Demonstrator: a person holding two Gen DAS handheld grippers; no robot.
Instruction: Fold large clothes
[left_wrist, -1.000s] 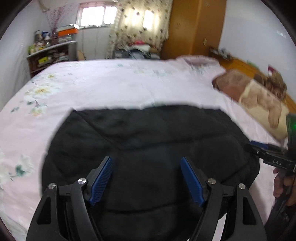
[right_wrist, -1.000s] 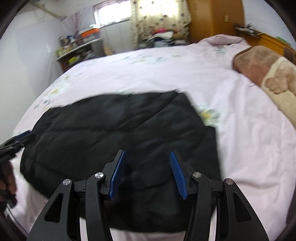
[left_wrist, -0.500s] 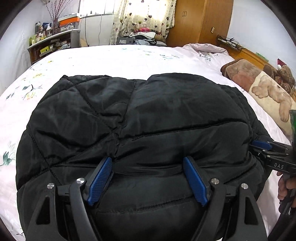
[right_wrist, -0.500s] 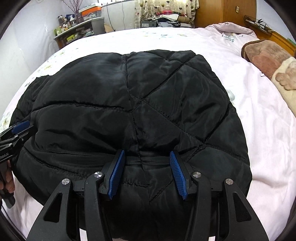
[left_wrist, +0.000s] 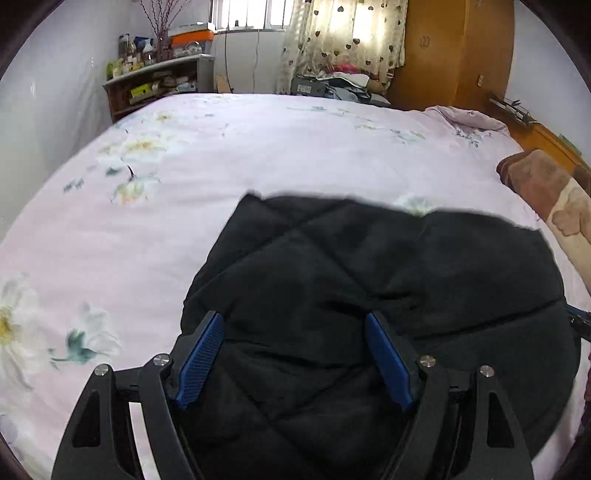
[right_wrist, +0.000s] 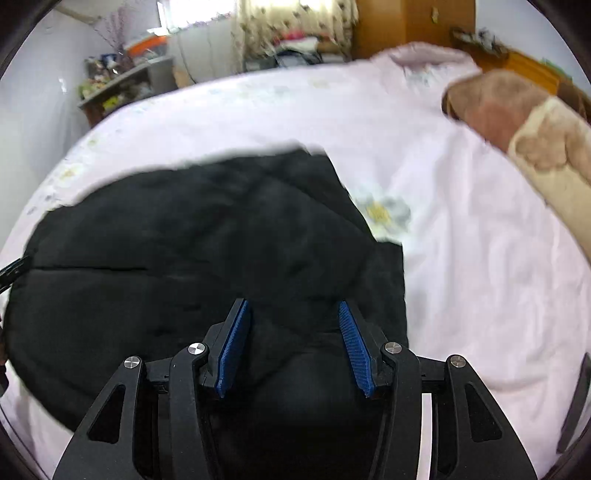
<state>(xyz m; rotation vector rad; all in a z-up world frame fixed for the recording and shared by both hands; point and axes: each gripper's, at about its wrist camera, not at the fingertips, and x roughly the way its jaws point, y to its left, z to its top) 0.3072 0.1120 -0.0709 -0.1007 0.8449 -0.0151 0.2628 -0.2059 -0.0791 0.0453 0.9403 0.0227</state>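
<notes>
**One black jacket under two spread grippers**

We see one jacket (left_wrist: 388, 280), black and quilted, lying on the bed (left_wrist: 258, 155). In the left view it runs from between our fingers forward and off to the right; its far edge is blurred. In the right view the jacket (right_wrist: 192, 236) spreads ahead of the fingers and to their left.

We count two grippers, each with two blue pads. Our left gripper (left_wrist: 294, 354) has its fingers apart, the jacket's padding between them but not pinched. Our right gripper (right_wrist: 293, 345) is likewise spread, fabric between the pads and gripping nothing.

Beyond the fingers, the sheet is pale pink with flowers. One brown and cream pillow (right_wrist: 517, 129) lies far right. One shelf (left_wrist: 159, 85) and one wardrobe (left_wrist: 454, 51) stand past the bed. We can read no writing.
</notes>
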